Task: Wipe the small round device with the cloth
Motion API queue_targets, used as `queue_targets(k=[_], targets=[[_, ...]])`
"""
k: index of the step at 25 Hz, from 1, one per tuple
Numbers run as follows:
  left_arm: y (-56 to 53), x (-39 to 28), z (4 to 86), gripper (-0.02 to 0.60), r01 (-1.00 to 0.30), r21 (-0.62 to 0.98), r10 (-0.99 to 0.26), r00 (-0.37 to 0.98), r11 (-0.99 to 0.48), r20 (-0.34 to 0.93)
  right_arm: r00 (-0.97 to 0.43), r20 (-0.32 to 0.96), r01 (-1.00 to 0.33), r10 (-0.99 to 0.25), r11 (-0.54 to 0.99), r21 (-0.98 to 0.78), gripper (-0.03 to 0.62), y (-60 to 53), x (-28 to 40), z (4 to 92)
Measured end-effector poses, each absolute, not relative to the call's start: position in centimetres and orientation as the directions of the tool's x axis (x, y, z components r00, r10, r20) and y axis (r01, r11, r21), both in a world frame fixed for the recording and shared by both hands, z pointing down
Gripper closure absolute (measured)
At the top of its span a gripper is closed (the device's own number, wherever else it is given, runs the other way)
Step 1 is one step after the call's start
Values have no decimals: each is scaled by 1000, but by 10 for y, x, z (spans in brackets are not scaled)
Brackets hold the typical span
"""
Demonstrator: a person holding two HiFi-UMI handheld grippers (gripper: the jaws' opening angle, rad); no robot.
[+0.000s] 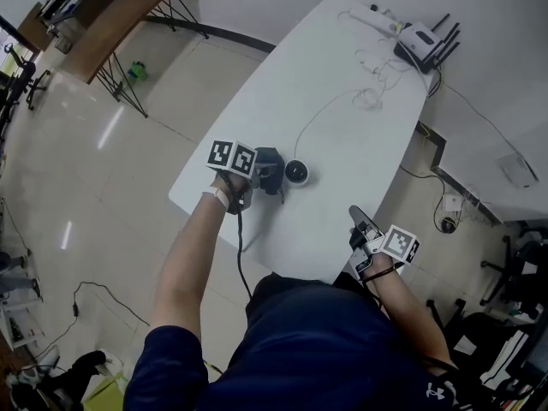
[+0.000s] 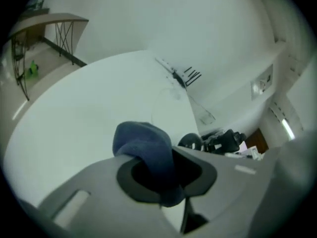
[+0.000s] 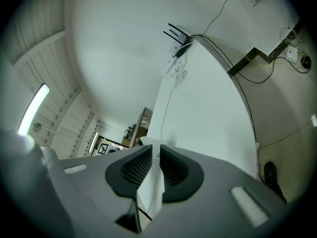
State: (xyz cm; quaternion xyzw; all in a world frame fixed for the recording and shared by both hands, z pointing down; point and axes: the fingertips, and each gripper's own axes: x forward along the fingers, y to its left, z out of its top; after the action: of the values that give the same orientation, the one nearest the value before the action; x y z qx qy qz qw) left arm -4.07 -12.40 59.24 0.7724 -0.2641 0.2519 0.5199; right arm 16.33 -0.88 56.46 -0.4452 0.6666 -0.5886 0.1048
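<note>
The small round black device (image 1: 296,173) sits on the white table (image 1: 342,75), with a thin white cable running from it toward the far end. My left gripper (image 1: 272,174) is just left of it, shut on a bunched dark blue cloth (image 1: 267,166). In the left gripper view the cloth (image 2: 143,143) bulges out between the pads, and the device (image 2: 190,142) lies just beyond it to the right. My right gripper (image 1: 358,217) hovers at the table's near edge, apart from the device. Its jaws (image 3: 154,152) are drawn to a thin slit that shows only white.
A white router with black antennas (image 1: 421,41) and a white power strip (image 1: 372,15) stand at the table's far end among loose white cables (image 1: 368,97). A wooden desk (image 1: 120,15) stands far left on the shiny floor. Wall sockets and cables are on the right.
</note>
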Motion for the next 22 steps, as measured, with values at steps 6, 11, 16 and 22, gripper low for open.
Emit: queue_targets(k=[6,11,16,22], targets=[[-108,-37,622,517,-670,691,-108,735,-270,670,-576,385,-487,-722,-75,-870,540,-11,166,563],[-117,-40,569,517,-752,464,-282,625,-469,728,-599,367,-492,-712,-34,-870,540,-16,159,562],[-100,-7,518,517,-514,-290,-512,365,-807,778,-614,373,-486,-696,-39,-873,540,-19,153,570],[-37,37,571,518,-14,-554,-544,213,-832,812,-622,378,-472,-686,-56,-880,540,-18,145,568]])
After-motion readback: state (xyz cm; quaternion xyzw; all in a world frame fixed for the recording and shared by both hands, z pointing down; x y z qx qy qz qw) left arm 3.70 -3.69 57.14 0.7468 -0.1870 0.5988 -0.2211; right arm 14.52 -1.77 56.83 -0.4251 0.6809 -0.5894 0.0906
